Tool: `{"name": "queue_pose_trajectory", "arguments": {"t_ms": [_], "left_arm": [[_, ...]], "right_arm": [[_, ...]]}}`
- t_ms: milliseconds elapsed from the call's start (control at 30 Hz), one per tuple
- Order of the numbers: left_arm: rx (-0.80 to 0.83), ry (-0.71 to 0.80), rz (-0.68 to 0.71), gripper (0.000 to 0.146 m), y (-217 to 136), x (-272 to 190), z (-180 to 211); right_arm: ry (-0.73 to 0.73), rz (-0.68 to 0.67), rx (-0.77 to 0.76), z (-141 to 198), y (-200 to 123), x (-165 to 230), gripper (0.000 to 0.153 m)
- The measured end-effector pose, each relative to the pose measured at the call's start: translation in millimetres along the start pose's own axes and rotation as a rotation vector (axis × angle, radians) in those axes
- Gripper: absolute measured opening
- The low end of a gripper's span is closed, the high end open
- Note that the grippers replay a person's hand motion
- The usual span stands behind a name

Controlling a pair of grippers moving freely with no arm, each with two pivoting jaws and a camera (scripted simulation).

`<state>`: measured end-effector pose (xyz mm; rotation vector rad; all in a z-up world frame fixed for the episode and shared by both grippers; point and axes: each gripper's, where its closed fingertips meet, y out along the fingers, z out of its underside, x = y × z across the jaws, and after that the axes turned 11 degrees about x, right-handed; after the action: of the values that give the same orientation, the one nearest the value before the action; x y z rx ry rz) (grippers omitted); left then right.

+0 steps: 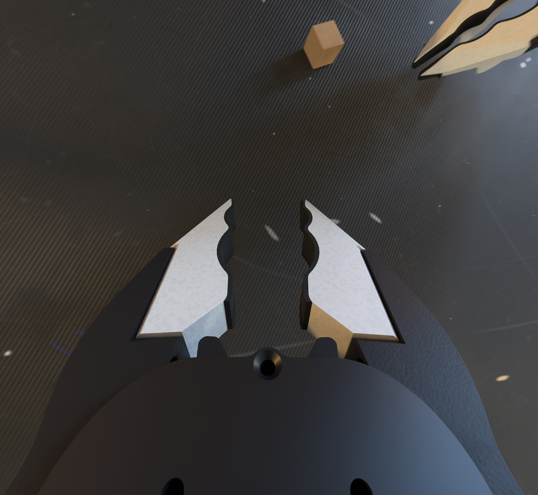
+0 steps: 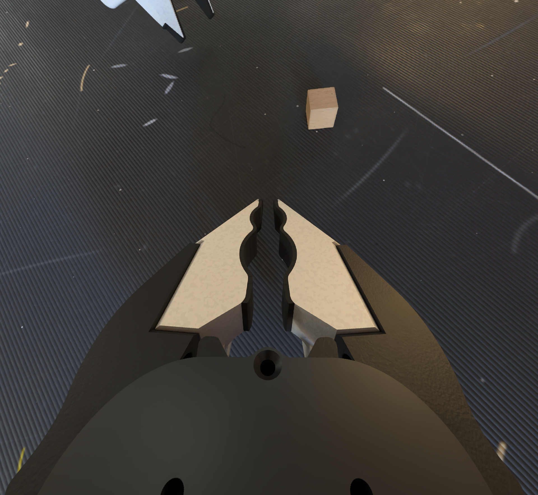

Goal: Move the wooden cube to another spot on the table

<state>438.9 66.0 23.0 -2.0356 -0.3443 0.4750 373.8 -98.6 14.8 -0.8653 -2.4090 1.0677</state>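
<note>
cube: small wooden cube sits flat on the table, upright, nothing touching it. In the right wrist view it lies ahead and a bit right of the fingertips.
table: dark woven-pattern table, scuffed with pale flecks and thin scratch lines.
left gripper: left gripper is released, clear gap between the tips, nothing in it. Well short of the cube, which sits ahead and slightly right.
right gripper: right gripper is nearly closed, only a thin slit between the tips, empty. Apart from the cube.
cross views: the right gripper shows at the top right of the left wrist view, tips near the cube but not touching. The left gripper shows at the top left of the right wrist view, well apart from the cube.
cut off: both far grippers are clipped by the picture edge, only fingers show. Own gripper bodies run off the bottom edge.
hard to tell: height of either gripper above the table.
</note>
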Motion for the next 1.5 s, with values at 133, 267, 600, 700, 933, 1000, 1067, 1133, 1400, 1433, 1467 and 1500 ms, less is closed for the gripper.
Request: {"name": "queue_pose_trajectory", "arguments": {"t_ms": [133, 267, 600, 700, 933, 1000, 1067, 1133, 1400, 1433, 1467, 1500], "left_arm": [[-0.048, -0.055, 0.131, 0.045, -4, -10, -5], [-0.110, -0.133, 0.295, 0.047, -12, -16, -12], [-0.149, -0.178, 0.468, 0.044, -19, -29, -18], [-0.147, -0.167, 0.465, 0.044, -19, -31, -18], [-0.158, -0.157, 0.460, 0.043, -24, -33, -19], [-0.162, -0.153, 0.461, 0.043, -26, -34, -19], [-0.165, -0.149, 0.464, 0.043, -27, -35, -20], [-0.164, -0.144, 0.464, 0.043, -27, -37, -20], [-0.149, -0.156, 0.473, 0.043, -20, -36, -18], [-0.148, -0.157, 0.478, 0.043, -20, -37, -18], [-0.146, -0.157, 0.481, 0.043, -19, -38, -17], [-0.143, -0.155, 0.483, 0.043, -19, -38, -17]], "right_arm": [[0.010, -0.011, -0.014, -1, -2, 0, 0.007], [0.036, -0.068, -0.073, -8, -9, 5, 0.007], [-0.063, -0.355, -0.092, -15, -18, 68, 0.006], [-0.171, -0.243, 0.022, -12, 4, 77, 0.008], [-0.183, -0.261, 0.010, -19, 10, 81, 0.037], [-0.184, -0.231, -0.040, -28, -2, 70, 0.042], [-0.177, -0.137, -0.066, -39, -11, 44, 0.043], [-0.128, -0.066, -0.054, -47, -11, 15, 0.043], [-0.017, -0.055, 0.161, -56, 29, -40, 0.046], [0.010, -0.080, 0.173, -59, 33, -40, 0.047], [0.015, -0.093, 0.185, -61, 37, -39, 0.047], [-0.001, -0.093, 0.199, -62, 41, -38, 0.047]]}}
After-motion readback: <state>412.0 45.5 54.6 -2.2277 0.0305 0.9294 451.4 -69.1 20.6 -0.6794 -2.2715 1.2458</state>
